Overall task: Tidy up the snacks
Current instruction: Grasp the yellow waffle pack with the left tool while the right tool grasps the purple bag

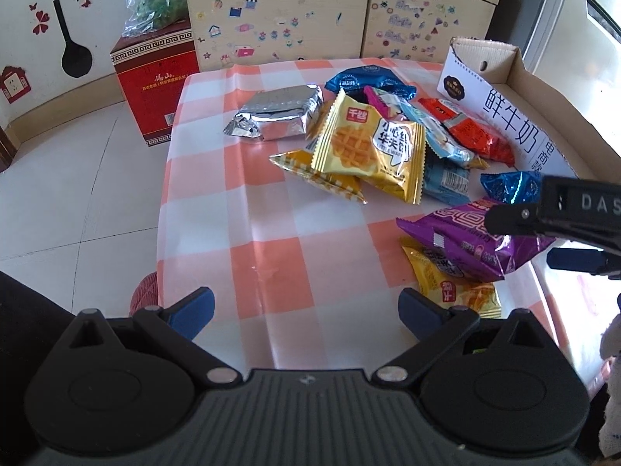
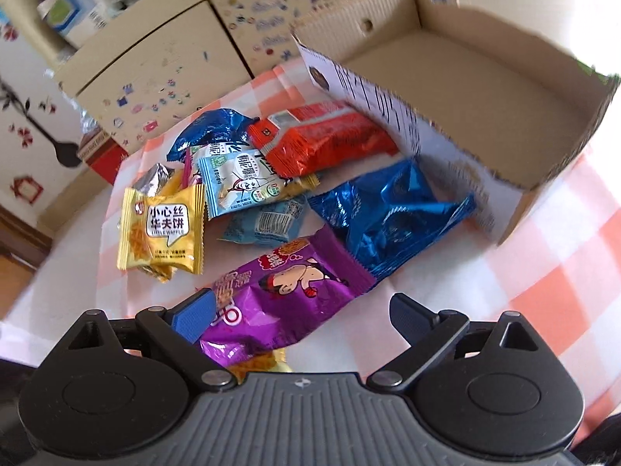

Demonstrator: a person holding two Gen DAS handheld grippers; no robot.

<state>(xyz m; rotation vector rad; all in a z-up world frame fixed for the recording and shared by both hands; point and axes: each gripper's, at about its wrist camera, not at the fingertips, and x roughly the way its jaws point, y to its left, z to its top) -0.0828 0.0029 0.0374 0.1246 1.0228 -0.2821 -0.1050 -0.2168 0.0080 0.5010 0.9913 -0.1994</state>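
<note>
Several snack packets lie in a pile on the checked tablecloth [image 1: 271,240]: a yellow waffle packet [image 1: 372,147], a silver foil pack [image 1: 279,114], a red packet [image 1: 469,128], blue packets [image 1: 368,79] and a purple packet [image 1: 465,240]. My left gripper [image 1: 306,310] is open and empty over bare cloth. My right gripper [image 2: 302,316] is open; the purple packet [image 2: 279,295] lies between its fingers, nearer the left one. In the left wrist view the right gripper [image 1: 539,237] hangs over the purple packet. The open cardboard box [image 2: 485,89] holds nothing.
A red carton [image 1: 155,89] with a plastic bag on top stands on the floor beyond the table's left edge. A stickered cabinet [image 1: 310,19] stands behind the table. The box [image 1: 543,116] sits at the table's right side.
</note>
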